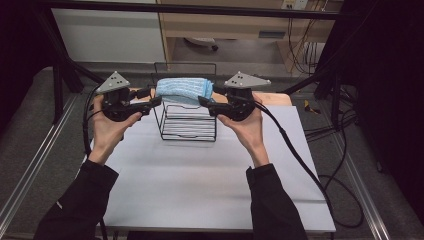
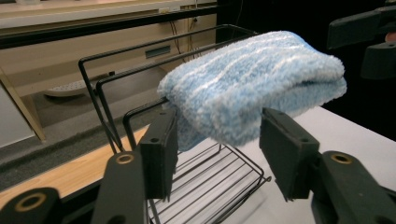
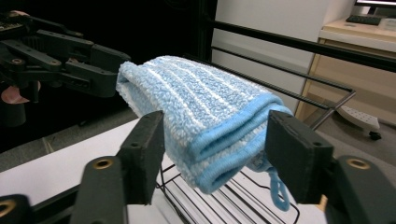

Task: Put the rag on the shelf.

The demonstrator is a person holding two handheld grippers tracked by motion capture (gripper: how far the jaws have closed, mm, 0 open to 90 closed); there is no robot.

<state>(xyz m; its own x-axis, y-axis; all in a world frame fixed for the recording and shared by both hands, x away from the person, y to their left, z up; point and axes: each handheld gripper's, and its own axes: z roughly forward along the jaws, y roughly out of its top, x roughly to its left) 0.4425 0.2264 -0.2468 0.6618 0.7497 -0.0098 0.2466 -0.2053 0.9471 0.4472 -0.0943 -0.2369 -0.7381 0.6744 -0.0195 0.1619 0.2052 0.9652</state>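
Black jaws of the left gripper [image 1: 156,101] stand spread on either side of the left end of a folded light-blue terry towel with white stripes [image 1: 184,89], and its pads do not press on the cloth; in the left gripper view that towel [image 2: 254,86] lies between and just beyond the two pads. On the opposite side, the right gripper [image 1: 204,101] is likewise parted, its pads clear of the right end of the towel, whose bound blue edge and small hanging loop face it in the right gripper view [image 3: 210,116]. Each gripper is held in a hand [image 1: 107,127] coming from a dark sleeve. Resting across the top bars of a black wire rack [image 1: 187,125], the towel sits folded, sagging a little over the near bar. This rack stands at the far middle of a pale grey table top [image 1: 200,185], and a strip of light wood [image 1: 272,98] shows just behind it.
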